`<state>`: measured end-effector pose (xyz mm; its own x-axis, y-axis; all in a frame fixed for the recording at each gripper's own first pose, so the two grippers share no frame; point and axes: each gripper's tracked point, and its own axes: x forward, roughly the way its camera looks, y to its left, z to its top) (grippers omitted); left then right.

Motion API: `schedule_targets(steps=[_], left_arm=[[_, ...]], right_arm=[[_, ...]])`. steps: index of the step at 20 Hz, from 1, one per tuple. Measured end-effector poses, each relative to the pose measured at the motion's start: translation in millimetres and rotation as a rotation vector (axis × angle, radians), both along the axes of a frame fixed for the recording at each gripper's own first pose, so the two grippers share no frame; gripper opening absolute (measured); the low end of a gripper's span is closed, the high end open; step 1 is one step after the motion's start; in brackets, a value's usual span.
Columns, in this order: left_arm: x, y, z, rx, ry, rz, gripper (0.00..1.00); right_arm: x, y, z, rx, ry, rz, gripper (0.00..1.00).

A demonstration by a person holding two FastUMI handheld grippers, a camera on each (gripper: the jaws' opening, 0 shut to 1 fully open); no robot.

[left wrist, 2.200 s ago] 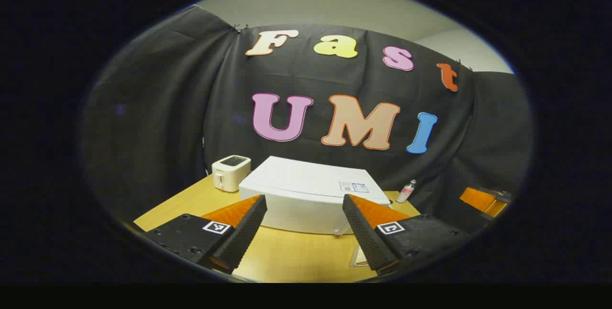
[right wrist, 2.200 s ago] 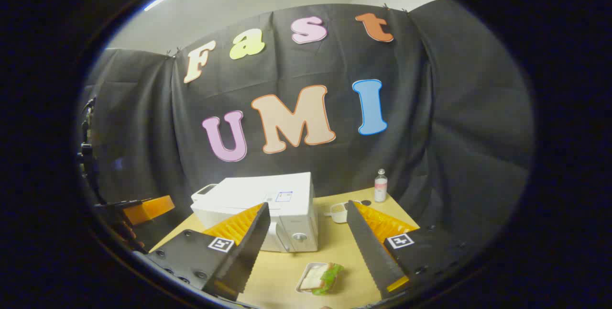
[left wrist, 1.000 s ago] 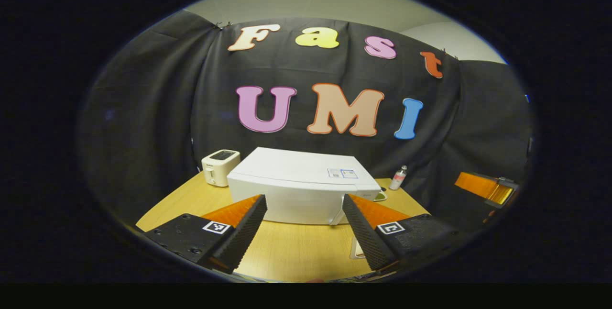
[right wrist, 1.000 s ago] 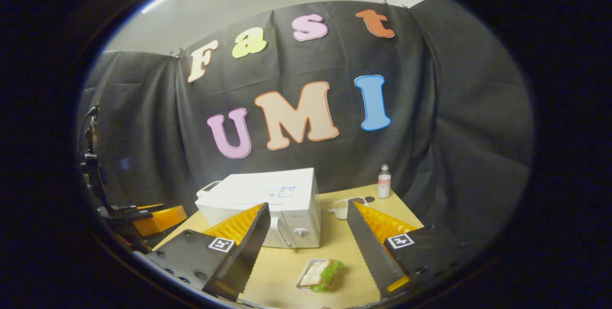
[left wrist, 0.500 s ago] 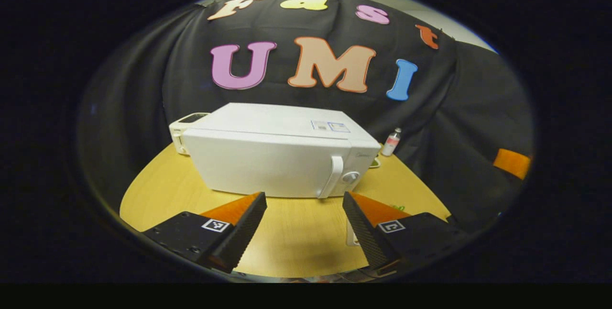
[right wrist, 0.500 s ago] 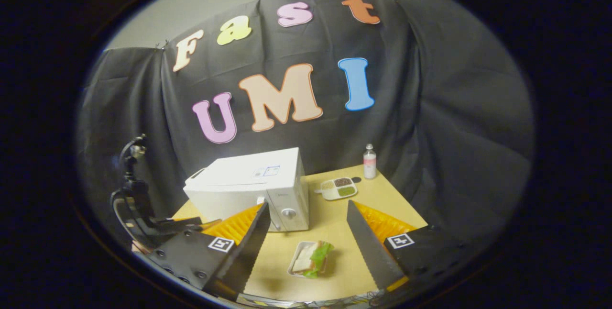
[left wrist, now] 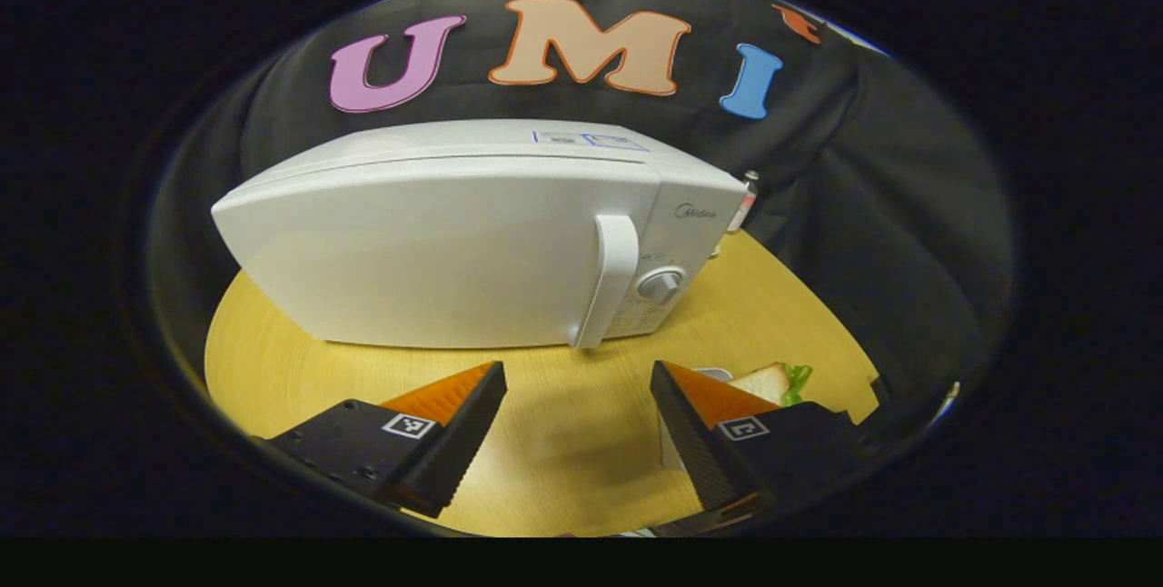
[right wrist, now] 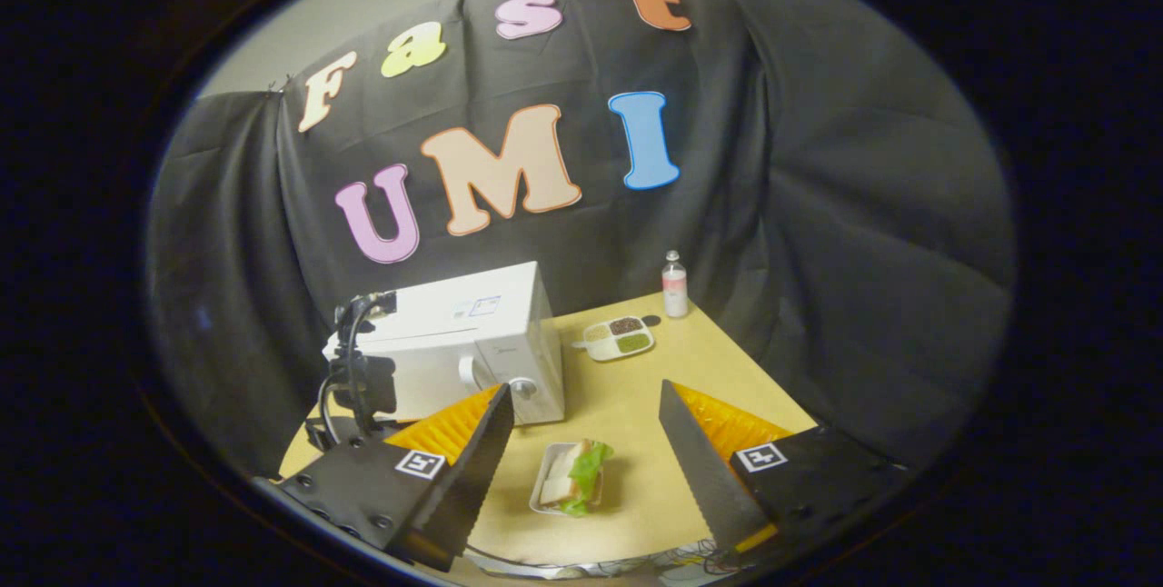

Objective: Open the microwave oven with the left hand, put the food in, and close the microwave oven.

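Left gripper (left wrist: pixel 577 419) jaws spread wide, empty, faced at closed microwave (left wrist: pixel 454 242); right gripper (right wrist: pixel 586 451) likewise above sandwich (right wrist: pixel 572 476) on desk (right wrist: pixel 690 360).

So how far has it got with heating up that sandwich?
Nothing is done yet. The microwave door is shut. The left claw, open and empty, faces its handle without touching. The sandwich lies on the table under the open right claw. Opening, loading and closing remain.
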<state>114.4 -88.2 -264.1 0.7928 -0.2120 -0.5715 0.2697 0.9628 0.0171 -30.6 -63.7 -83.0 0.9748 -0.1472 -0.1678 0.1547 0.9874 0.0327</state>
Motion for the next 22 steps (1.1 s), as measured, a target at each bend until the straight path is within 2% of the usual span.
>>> schedule_targets(steps=[3, 4, 8, 9, 10, 12, 14, 16, 17, 18, 19, 20, 21, 22], left_arm=[[23.9, -1.0, -11.8, 0.03, 0.03, 0.008, 0.96], [31.2, -2.3, -14.6, 0.039, 0.035, 0.008, 0.94], [50.8, -6.0, -24.6, 0.06, 0.061, 0.035, 0.82], [55.0, -8.1, -24.9, 0.062, 0.058, 0.036, 0.82], [59.1, -9.1, -25.3, 0.069, 0.057, 0.04, 0.87], [65.8, -12.1, -27.9, 0.079, 0.067, 0.046, 0.83], [68.2, -17.5, -34.0, 0.07, 0.094, 0.037, 0.76], [70.5, -19.3, -39.3, 0.074, 0.111, 0.034, 0.63], [71.5, -20.3, -41.0, 0.074, 0.116, 0.034, 0.48], [72.1, -21.6, -41.2, 0.078, 0.118, 0.034, 0.43], [72.3, -21.6, -42.7, 0.101, 0.123, 0.027, 0.31], [72.9, -20.9, -43.9, 0.135, 0.127, 0.014, 0.31], [72.1, -21.1, -43.7, 0.155, 0.127, 0.009, 0.25], [72.6, -21.2, -43.5, 0.157, 0.125, 0.009, 0.27]], right_arm=[[-2.6, -9.2, -4.7, 0.007, 0.009, -0.024, 0.92], [-3.1, -12.5, -5.7, 0.011, 0.009, -0.034, 0.99], [-5.4, -19.6, -8.8, 0.048, 0.011, -0.06, 0.99], [-6.2, -21.5, -9.5, 0.056, 0.01, -0.067, 0.99], [-6.4, -24.6, -9.7, 0.061, 0.008, -0.075, 0.99], [-7.0, -29.9, -11.7, 0.072, 0.012, -0.09, 0.99], [-7.3, -32.8, -13.6, 0.082, 0.02, -0.096, 0.99], [-6.9, -34.3, -15.5, 0.085, 0.025, -0.1, 0.98], [-6.8, -34.8, -15.4, 0.085, 0.025, -0.1, 0.99], [-7.2, -35.2, -15.0, 0.083, 0.026, -0.1, 0.99], [-6.7, -36.1, -16.9, 0.077, 0.03, -0.103, 0.99], [-6.2, -36.9, -18.3, 0.068, 0.037, -0.106, 0.98], [-6.8, -35.8, -19.9, 0.062, 0.043, -0.104, 0.99], [-7.4, -33.4, -21.5, 0.061, 0.049, -0.098, 0.99]])
